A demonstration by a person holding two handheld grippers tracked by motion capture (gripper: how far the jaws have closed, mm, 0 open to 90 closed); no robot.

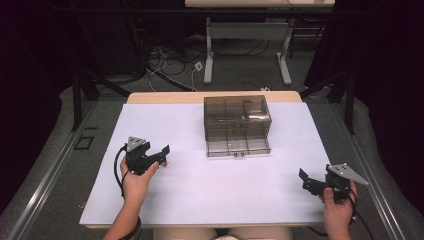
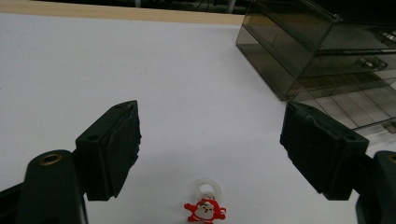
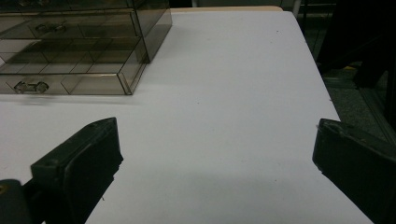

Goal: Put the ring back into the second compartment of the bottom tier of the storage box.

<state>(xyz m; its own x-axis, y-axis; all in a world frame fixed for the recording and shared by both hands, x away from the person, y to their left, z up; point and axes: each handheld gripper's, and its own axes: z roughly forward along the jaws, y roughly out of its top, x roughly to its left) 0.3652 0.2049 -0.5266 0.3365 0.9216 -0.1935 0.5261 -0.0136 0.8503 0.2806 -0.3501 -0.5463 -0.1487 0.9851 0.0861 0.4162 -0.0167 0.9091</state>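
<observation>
The left hand-held gripper (image 1: 161, 156) hovered over the left part of the white counter (image 1: 200, 190) with its jaws spread wide and nothing between the pads; in the left gripper view a small red Santa charm (image 2: 204, 211) with a pale ring lay on the counter just below and between the jaws, touched by neither; the right hand-held gripper (image 1: 306, 181) sat near the counter's right edge, its jaws likewise spread and bare, touching nothing that could be seen; a smoky clear drawer box (image 1: 237, 125) stood at the far middle of the counter, well apart from both grippers; it had stacked drawers with small handles on the front, the lowest one pulled out a little towards the person; through its tinted walls dividers showed, but what lay inside could not be told; no writing could be read anywhere.
</observation>
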